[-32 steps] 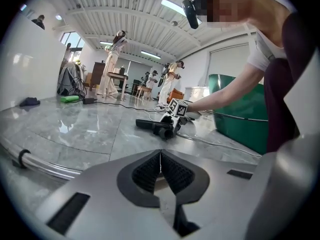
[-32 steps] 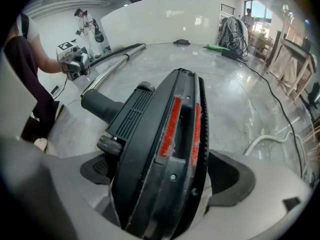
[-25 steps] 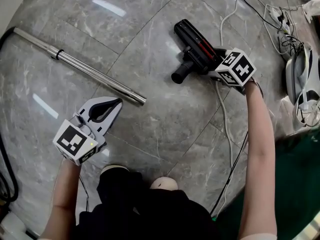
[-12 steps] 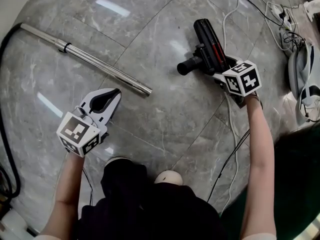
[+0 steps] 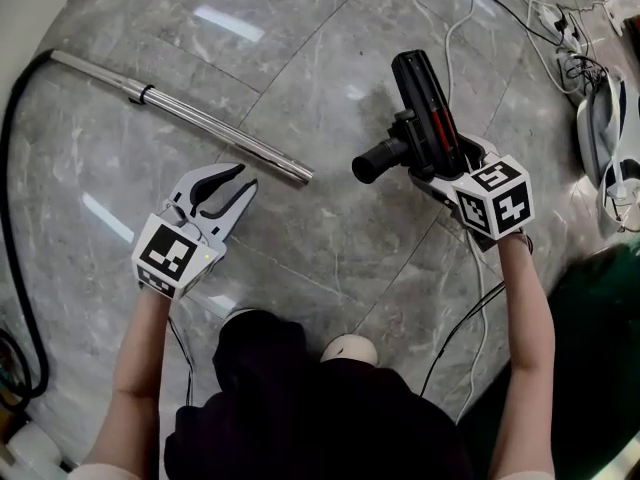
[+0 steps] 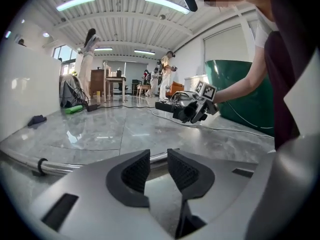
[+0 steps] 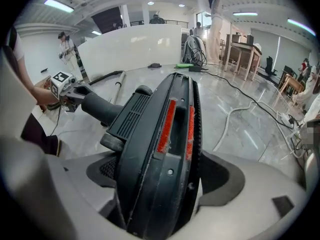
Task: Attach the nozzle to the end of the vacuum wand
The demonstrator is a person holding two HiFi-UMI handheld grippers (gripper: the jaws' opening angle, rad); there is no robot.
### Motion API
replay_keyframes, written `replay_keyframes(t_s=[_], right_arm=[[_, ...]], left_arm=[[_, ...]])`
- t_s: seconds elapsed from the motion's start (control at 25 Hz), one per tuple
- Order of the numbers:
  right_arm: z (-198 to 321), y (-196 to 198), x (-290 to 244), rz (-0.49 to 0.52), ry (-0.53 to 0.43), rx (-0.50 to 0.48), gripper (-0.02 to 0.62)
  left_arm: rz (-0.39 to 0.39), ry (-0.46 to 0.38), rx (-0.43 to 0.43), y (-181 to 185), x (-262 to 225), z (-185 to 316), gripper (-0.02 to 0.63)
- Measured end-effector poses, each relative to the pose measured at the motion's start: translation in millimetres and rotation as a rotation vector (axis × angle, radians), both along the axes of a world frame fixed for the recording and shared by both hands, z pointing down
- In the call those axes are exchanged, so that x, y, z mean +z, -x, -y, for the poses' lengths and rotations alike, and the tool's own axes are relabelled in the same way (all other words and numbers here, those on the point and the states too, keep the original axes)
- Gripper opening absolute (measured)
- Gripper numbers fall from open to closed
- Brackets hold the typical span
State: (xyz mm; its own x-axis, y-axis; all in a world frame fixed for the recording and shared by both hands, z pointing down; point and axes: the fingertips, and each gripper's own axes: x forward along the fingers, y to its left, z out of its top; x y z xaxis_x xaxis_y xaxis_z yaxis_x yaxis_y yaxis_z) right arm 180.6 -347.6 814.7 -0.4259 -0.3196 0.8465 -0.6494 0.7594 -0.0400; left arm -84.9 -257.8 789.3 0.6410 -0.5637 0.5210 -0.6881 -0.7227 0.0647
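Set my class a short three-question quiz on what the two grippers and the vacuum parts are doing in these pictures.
1. Multiple choice: the right gripper grips A) the nozzle, B) a bottle, C) nothing?
2. True or false: the wand lies on the floor, unattached to the nozzle.
3. Which gripper holds nothing?
Key: 1 A. 2 True. 3 The left gripper; its fingers have just been opening, with nothing between them.

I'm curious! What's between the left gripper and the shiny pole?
Only bare floor separates the left gripper and wand, in the head view. Its fingers have just been opening, with nothing between them.
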Motion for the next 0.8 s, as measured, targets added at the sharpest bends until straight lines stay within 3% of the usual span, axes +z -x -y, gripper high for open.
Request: replay_keyframes(t_s=[0.12, 0.32, 0.56, 0.8], right_arm=[[-24, 5, -8, 0.015, 0.007, 0.018, 0.475], [-57, 10, -6, 0.042, 0.026, 0.039, 0.474], [-73, 7, 4, 0.055, 0.049, 0.084, 0.476], [-80, 7, 9, 0.055, 0.066, 0.085, 0.476]], left_arm=[[0.074, -0.010, 0.051, 9, 4, 4, 0.161], [0.294, -0.006, 0.199, 26, 21, 15, 0.255], [0.594, -0.036, 0.364, 54, 38, 36, 0.291], [0.816, 0.020, 0.534, 79, 54, 57, 0.291]])
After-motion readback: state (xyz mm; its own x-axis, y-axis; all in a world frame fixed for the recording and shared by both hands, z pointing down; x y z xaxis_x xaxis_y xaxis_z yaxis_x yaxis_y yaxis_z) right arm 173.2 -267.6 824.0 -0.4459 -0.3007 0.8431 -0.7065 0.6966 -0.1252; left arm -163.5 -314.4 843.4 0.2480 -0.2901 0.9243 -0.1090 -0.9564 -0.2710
